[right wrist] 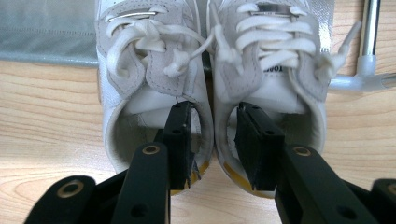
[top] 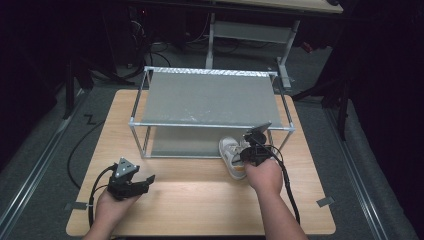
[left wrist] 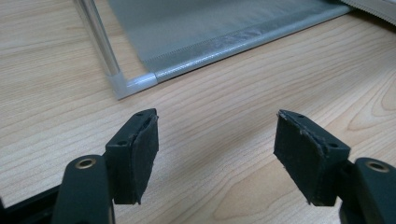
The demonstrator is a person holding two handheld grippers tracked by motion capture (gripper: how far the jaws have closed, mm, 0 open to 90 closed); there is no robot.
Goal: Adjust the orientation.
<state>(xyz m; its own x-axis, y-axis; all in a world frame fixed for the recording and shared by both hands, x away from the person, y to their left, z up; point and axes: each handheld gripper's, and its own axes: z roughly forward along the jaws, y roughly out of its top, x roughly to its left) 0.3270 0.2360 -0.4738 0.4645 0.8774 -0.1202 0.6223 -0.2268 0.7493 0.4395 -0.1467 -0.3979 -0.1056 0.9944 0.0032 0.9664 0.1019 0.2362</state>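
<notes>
Sitting at lower centre-right of the high view, right gripper (top: 250, 141) with one jaw dipped inside each of the two white sneakers (right wrist: 210, 84), inner walls between the pads, which look slightly off them, so loose rather than clamped. Shoes parked side by side on the wooden table (top: 200, 200), toes poking under the metal rack (top: 210, 97). Left gripper (left wrist: 215, 149) wide open, nothing between, hovering lower left.

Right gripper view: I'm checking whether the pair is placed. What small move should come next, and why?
Probably draw the right gripper up and back out of the shoes. Its jaws stand one inside each shoe, apparently clear of the inner walls between them, and the pair rests on the table with its toes at the rack.
</notes>
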